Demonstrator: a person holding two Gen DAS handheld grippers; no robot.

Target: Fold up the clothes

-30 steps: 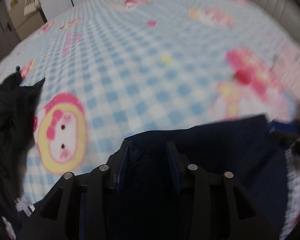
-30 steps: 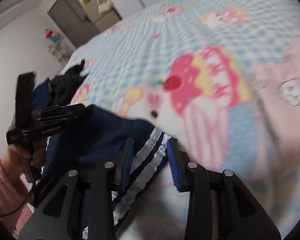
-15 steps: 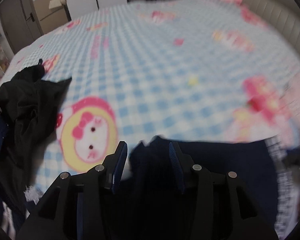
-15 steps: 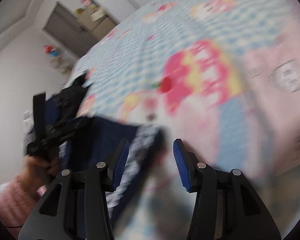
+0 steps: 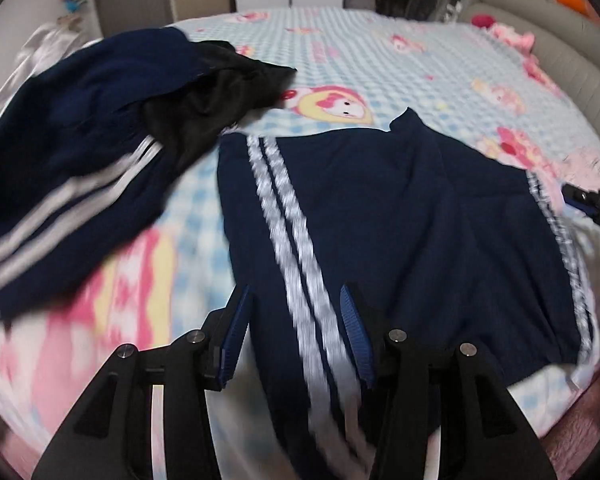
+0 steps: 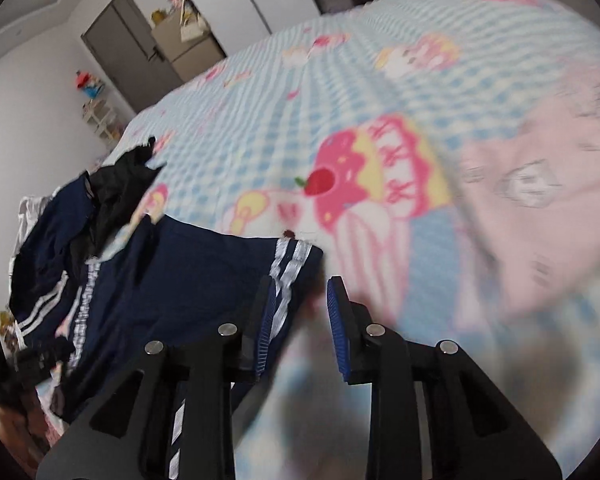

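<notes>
Basically the pair of navy-blue shorts with twin white side stripes [image 5: 384, 216] is laid out flat on the blue-and-white checked cartoon-print bedspread [image 5: 380, 60], filling the centre and right of the left wrist frame, one striped edge running down toward the bottom centre. Flat layout looks deliberate: my read is it's been spread out so a fold line can be picked, fold itself not yet made. Left gripper [image 5: 296, 336], bottom centre of that frame, is spread wide, blue-padded fingers [image 5: 232, 336] straddling the left stripe pair; the fabric passes between them unpinched, and I can't tell if a pad brushes the cloth. So released, nothing held. Right gripper [image 6: 296, 316], bottom centre of the right wrist frame, is likewise spread apart at the shorts' other striped edge [image 6: 288, 268]; its left finger [image 6: 262, 324] sits over or against that stripe, the right one is off the cloth above bare bedspread. Nothing clamped there either; motion blur hides any contact. Both claws sit at opposite sides of the garment, which suits a two-point pickup for folding. Upper left of the left wrist frame: a heap of unfolded clothes, another navy striped garment [image 5: 72, 152] with a crumpled black garment [image 5: 212, 92] on it, just beside the shorts, presumably queued for later.
</notes>
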